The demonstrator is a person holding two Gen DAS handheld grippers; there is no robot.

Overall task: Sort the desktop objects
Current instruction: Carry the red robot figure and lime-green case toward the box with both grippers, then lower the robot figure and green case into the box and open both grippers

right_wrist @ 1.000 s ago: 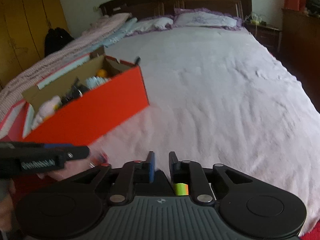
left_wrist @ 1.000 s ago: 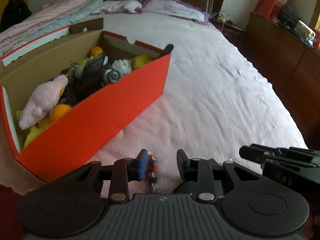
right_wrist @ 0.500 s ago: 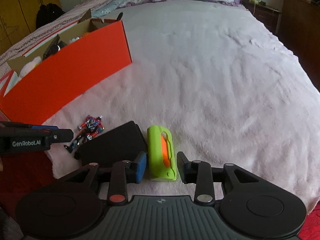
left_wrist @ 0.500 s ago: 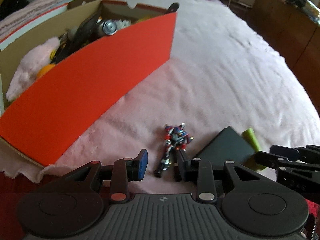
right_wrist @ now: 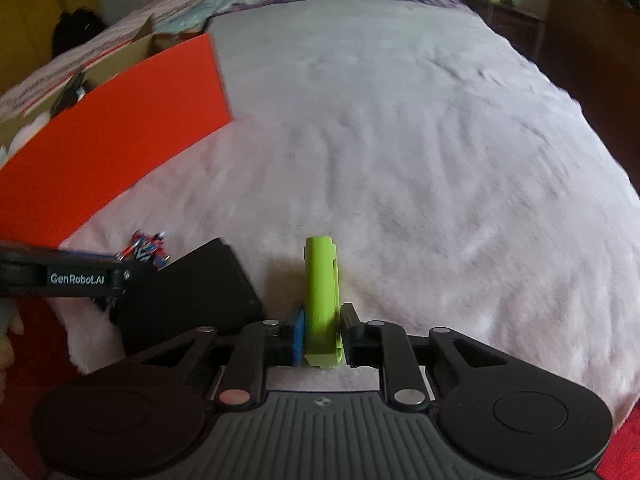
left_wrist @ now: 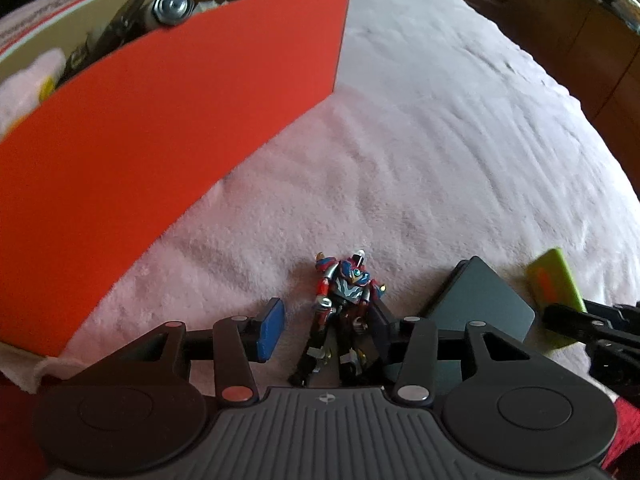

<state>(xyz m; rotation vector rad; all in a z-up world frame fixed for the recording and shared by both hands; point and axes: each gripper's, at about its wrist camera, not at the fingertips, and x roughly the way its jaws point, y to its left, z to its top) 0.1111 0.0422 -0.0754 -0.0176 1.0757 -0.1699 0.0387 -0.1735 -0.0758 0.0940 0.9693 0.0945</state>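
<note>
Right hand-held gripper (right_wrist: 322, 338) clamps green case (right_wrist: 322, 292) — left hand-held gripper (left_wrist: 326, 330) just widened, straddling toy robot (left_wrist: 342, 312), feet hidden

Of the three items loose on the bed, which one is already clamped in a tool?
The lime-green case, standing on edge in the right tool. The toy robot and black wallet lie unheld.

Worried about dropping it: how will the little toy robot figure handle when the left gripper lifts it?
The toy robot figure looks like light, rigid plastic. Its jointed limbs may swing or catch. Lying between the left gripper's open jaws, its uneven body could twist when pinched.
</note>
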